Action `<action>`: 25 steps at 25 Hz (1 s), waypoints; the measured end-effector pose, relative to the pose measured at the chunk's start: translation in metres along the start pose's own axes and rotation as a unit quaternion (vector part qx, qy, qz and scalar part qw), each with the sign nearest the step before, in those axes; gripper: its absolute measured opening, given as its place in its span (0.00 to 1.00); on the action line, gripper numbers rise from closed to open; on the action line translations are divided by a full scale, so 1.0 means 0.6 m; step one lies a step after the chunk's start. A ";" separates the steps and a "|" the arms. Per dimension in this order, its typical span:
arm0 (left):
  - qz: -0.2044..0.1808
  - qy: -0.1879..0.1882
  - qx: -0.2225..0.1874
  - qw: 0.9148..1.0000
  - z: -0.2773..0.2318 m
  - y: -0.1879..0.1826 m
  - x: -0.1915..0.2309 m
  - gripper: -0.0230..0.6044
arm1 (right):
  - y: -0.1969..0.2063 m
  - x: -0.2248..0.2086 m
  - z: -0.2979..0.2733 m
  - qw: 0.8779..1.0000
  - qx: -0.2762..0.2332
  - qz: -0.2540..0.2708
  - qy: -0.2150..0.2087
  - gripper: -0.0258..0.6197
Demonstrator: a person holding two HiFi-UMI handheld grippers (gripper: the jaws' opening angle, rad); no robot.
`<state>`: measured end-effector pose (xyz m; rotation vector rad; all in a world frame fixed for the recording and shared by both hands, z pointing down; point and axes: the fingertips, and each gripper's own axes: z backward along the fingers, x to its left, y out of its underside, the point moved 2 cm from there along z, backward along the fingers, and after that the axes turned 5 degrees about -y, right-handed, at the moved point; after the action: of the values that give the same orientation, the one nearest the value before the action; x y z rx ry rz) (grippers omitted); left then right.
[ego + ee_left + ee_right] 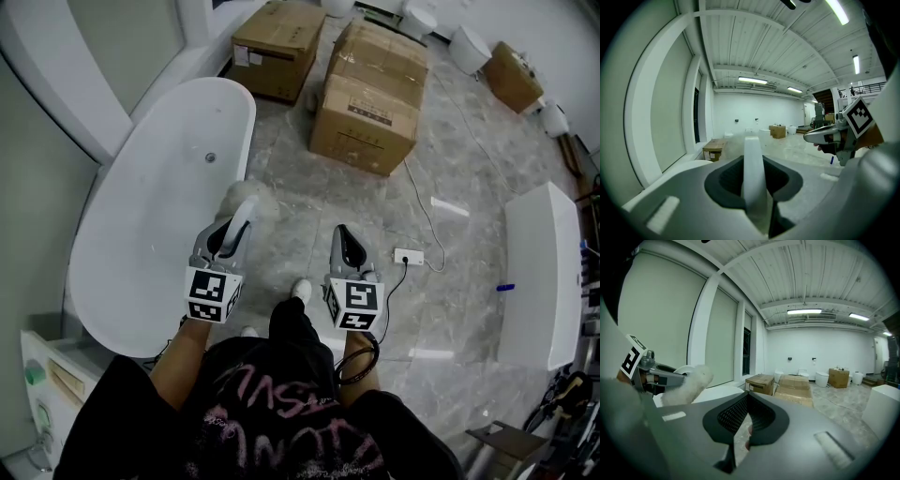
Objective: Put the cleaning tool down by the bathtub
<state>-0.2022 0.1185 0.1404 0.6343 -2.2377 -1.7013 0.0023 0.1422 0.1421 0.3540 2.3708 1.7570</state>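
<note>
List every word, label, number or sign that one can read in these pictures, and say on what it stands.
No text can be read with certainty.
Pink lettering on the black shirt: too distorted to read.
Printed labels on the cardboard boxes: too small to read.
Patterns on the marker cubes: black-and-white squares only, no words.

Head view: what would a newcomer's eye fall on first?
The long white bathtub fills the left side. Near its rim, the left claw is shut on a fluffy white tool. Big cardboard boxes stand on the floor at the top centre.
</note>
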 end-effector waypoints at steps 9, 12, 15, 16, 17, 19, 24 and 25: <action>0.004 -0.007 0.043 0.999 -0.128 0.009 -0.012 0.18 | 0.027 -0.098 -0.093 0.999 0.029 -0.020 -0.015 0.06; 0.002 -0.010 0.055 0.998 -0.168 0.008 -0.021 0.18 | 0.035 -0.136 -0.120 0.999 0.037 -0.030 -0.018 0.06; 0.000 -0.014 0.067 0.998 -0.206 0.008 -0.029 0.18 | 0.041 -0.170 -0.145 0.998 0.044 -0.039 -0.024 0.06; -0.001 -0.016 0.071 0.997 -0.216 0.009 -0.032 0.18 | 0.045 -0.179 -0.153 0.998 0.047 -0.042 -0.026 0.06; -0.002 -0.017 0.075 0.997 -0.225 0.010 -0.035 0.18 | 0.051 -0.188 -0.159 0.997 0.050 -0.044 -0.029 0.06; -0.003 -0.022 0.081 0.996 -0.242 0.010 -0.041 0.18 | 0.059 -0.202 -0.172 0.997 0.057 -0.046 -0.036 0.06; -0.011 -0.025 0.096 0.995 -0.277 0.011 -0.055 0.18 | 0.074 -0.230 -0.197 0.995 0.067 -0.054 -0.051 0.06; -0.010 -0.027 0.099 0.995 -0.281 0.011 -0.056 0.18 | 0.075 -0.233 -0.200 0.995 0.069 -0.058 -0.053 0.06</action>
<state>-0.0974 -0.0058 0.1960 0.6640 -2.4659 -1.5350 0.1073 0.0044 0.2193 0.3140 2.3913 1.4913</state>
